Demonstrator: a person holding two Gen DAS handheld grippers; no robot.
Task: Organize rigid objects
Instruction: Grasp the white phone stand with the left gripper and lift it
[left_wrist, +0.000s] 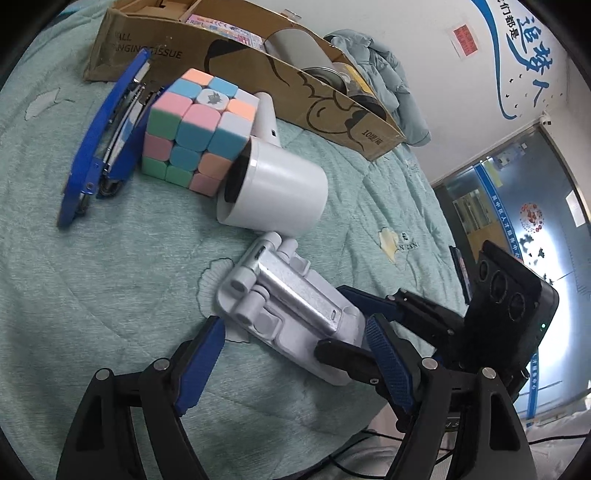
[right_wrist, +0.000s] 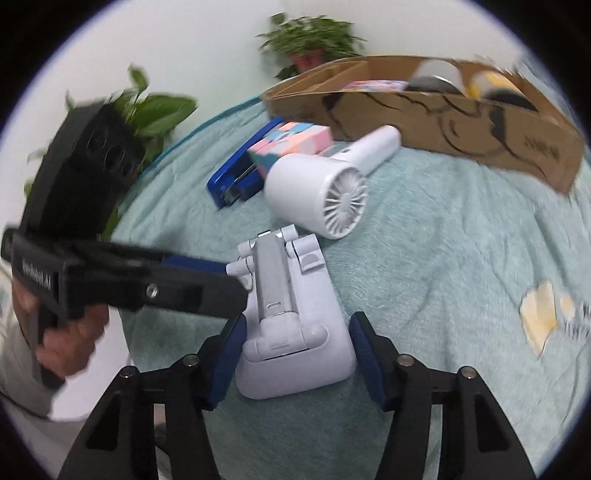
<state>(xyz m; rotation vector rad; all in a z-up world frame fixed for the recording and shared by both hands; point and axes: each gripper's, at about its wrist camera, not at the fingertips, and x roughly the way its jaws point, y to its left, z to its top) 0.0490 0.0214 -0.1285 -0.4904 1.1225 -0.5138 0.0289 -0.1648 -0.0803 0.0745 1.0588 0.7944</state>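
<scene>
The white folded phone stand (right_wrist: 291, 317) lies flat on the green quilt (right_wrist: 443, 277), just in front of the white fan (right_wrist: 317, 194), w/ cube (right_wrist: 291, 142) and blue stapler (right_wrist: 240, 166) behind and the cardboard box (right_wrist: 461, 122) at the back. Right gripper (right_wrist: 295, 354) is spread wide, fingers either side of the stand's base, no squeeze yet. Left gripper (left_wrist: 295, 354) also released, fingers straddling the stand's near end. To grab well, prob.: close on the wide base, across the short side, one gripper only so they don't clash. Stand's long axis runs away from right cam toward the fan; hinge end points at the fan, base end toward the right gripper.
</scene>
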